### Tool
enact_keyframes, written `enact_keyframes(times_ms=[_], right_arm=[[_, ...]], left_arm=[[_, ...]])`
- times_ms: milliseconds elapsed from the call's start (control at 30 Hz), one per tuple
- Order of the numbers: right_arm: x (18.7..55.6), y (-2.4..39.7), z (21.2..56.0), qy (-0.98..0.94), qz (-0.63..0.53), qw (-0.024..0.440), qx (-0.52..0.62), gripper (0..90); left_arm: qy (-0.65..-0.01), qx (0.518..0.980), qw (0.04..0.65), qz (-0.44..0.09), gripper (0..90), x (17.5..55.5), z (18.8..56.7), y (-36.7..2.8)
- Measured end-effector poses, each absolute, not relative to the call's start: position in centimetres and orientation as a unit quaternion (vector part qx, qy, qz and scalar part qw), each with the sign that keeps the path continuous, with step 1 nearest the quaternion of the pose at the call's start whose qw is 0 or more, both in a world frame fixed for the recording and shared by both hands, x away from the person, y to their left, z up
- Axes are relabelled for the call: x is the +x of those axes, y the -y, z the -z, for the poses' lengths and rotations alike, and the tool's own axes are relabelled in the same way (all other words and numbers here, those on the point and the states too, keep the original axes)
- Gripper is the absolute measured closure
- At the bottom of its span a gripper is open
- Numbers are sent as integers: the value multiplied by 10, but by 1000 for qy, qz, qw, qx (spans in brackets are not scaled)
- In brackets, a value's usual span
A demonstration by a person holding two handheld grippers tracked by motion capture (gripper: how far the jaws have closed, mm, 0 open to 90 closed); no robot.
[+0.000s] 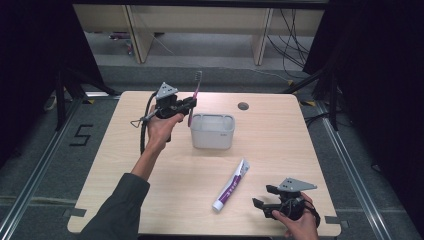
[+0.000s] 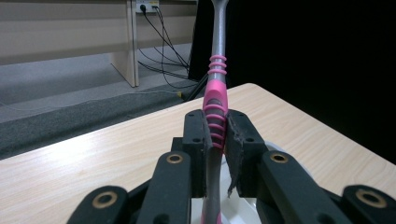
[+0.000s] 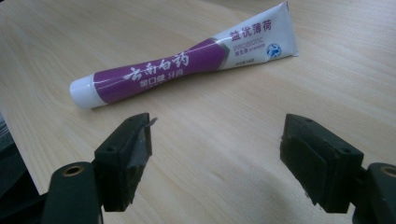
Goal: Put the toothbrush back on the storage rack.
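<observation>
The left tool (image 1: 190,104) clamps a pink toothbrush (image 2: 215,105) upright beside a white tub (image 1: 212,131), likely for dropping in. The right tool (image 1: 265,196) rests spread apart near a toothpaste tube (image 3: 187,63).

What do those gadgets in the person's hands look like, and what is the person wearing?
Both tongs, left and right, are black, jointed, with brass-coloured rivets and flat pads. Each carries a grey three-cornered plate on top. A black cable trails from the left one. The left arm wears a dark grey sleeve.
</observation>
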State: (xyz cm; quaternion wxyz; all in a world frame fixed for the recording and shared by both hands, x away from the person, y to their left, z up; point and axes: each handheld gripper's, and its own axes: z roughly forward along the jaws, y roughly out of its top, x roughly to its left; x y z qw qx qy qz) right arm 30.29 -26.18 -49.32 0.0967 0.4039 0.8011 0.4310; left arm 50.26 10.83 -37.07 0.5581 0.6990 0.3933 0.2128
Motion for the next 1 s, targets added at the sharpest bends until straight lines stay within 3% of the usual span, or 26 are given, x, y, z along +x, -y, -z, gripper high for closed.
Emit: enact_keyframes(times_ms=[1000], right_arm=[[302,261,493,-802,-431,92,403,259]], left_arm=[[-405,697,547,-224,785,521,400,-83]])
